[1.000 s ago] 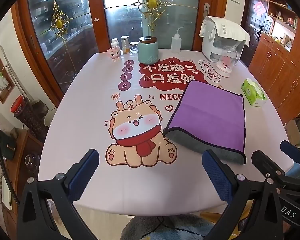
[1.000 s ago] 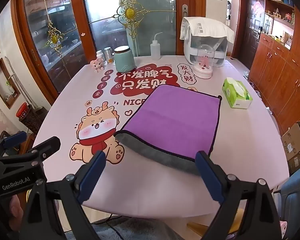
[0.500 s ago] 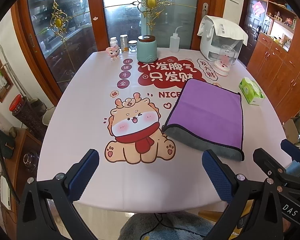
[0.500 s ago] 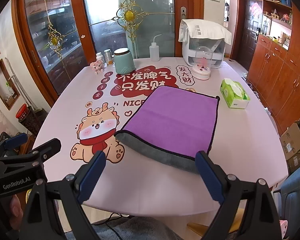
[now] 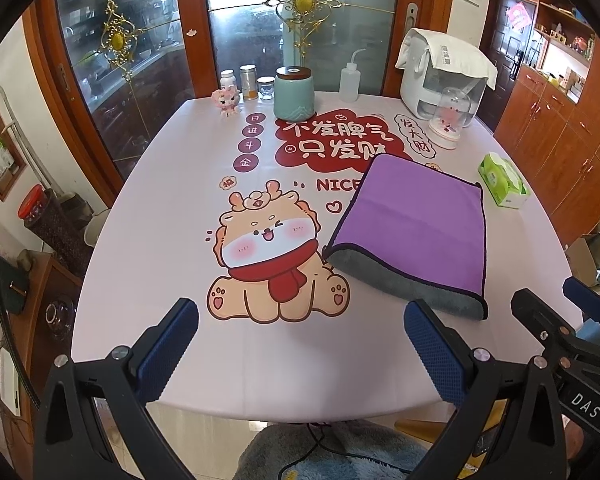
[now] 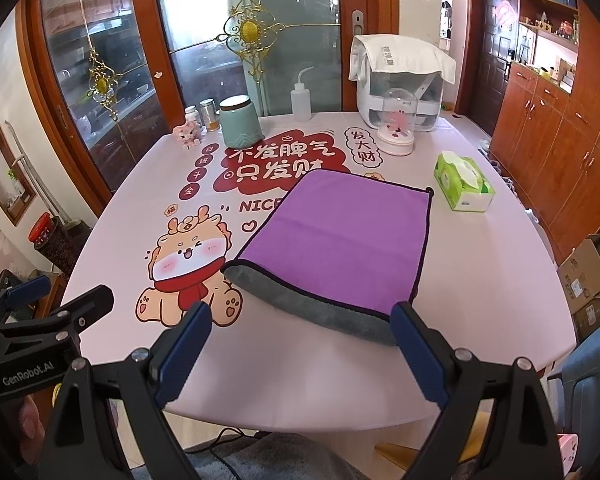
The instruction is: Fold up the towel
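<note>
A purple towel (image 5: 416,224) with a grey underside lies folded flat on the right half of the table; its grey fold edge faces me. It also shows in the right wrist view (image 6: 340,240). My left gripper (image 5: 300,348) is open and empty, held above the table's near edge, left of the towel. My right gripper (image 6: 302,348) is open and empty, held above the near edge just in front of the towel's grey fold. Each gripper shows at the side of the other's view.
The table (image 5: 160,240) has a pink cloth with a cartoon dragon print. At the back stand a teal jar (image 5: 294,94), small bottles, a squeeze bottle (image 5: 350,80), a white appliance (image 5: 444,76) and a domed ornament (image 5: 448,124). A green tissue pack (image 5: 504,186) lies at the right.
Both grippers have drawn back and up a little from the table, so the towel looks slightly farther away. The towel has not moved and both grippers stay open.
</note>
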The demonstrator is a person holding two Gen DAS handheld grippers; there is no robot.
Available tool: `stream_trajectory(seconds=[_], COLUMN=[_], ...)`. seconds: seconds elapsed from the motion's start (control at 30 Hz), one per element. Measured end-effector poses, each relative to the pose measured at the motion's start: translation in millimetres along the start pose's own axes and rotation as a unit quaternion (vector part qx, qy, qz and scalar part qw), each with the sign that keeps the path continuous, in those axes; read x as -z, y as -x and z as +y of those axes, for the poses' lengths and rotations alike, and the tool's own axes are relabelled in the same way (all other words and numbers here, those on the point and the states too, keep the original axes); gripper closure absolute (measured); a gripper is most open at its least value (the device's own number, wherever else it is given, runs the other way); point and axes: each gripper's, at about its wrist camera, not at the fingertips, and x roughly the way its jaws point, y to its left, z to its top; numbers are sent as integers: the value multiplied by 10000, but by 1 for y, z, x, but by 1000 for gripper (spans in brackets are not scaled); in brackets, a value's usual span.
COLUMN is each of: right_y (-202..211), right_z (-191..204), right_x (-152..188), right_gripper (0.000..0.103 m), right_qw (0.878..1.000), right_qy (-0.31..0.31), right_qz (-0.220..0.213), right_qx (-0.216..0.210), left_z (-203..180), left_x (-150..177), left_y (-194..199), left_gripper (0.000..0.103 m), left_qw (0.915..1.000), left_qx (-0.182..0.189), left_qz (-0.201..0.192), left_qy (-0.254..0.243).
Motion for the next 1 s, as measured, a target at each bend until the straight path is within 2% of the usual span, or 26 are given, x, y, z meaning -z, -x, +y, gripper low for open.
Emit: stream_trajectory(seconds=[1.0], right_y=[-6], right_z=[0], right_x=[2], right_gripper=[11], right_qw=[10000], right_qy=[-25], right_qz=[45], right_qx=[43], left_z=[7], left_x=[1], left_y=[-12], left_gripper=[1], left_qw=[9999], left_qx=[84], left_qz=[133], left_qy=[-24])
